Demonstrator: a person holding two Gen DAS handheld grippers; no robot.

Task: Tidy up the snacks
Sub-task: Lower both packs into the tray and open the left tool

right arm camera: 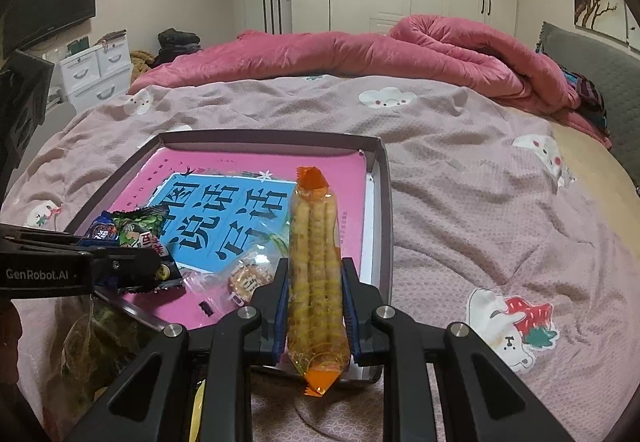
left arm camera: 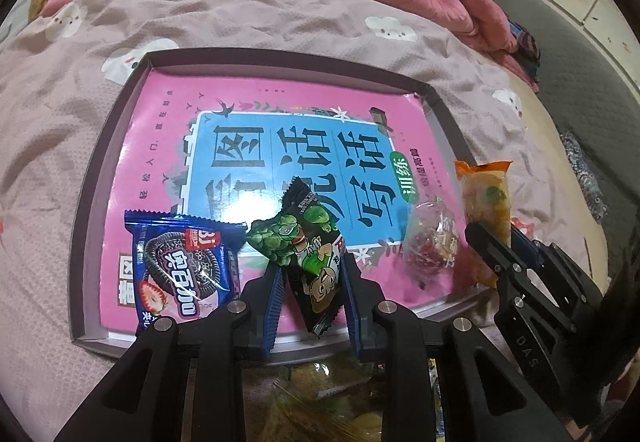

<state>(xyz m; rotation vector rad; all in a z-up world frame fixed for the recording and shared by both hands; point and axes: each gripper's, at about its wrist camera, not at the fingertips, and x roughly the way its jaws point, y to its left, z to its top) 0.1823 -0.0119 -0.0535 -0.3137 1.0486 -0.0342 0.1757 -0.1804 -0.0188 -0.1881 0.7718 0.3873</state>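
A shallow box lid (left arm camera: 448, 110) with a pink and blue printed base lies on the bed. My left gripper (left arm camera: 312, 270) is shut on a green pea snack packet (left arm camera: 308, 242) over the lid's near edge. A blue Oreo packet (left arm camera: 180, 266) lies to its left and a clear wrapped sweet (left arm camera: 430, 242) to its right. My right gripper (right arm camera: 314, 278) is shut on a long orange-ended biscuit stick packet (right arm camera: 314, 254) over the lid's right side (right arm camera: 384, 202). The pea packet (right arm camera: 138, 232), the sweet (right arm camera: 248, 278) and the left gripper (right arm camera: 132, 266) show in the right wrist view.
A clear bag of more snacks (left arm camera: 320, 398) lies just below the lid's near edge (right arm camera: 92, 346). The bed has a mauve patterned sheet (right arm camera: 460, 202) and a bunched red quilt (right arm camera: 400, 50) at the far side. A grey headboard (right arm camera: 592, 62) stands at the right.
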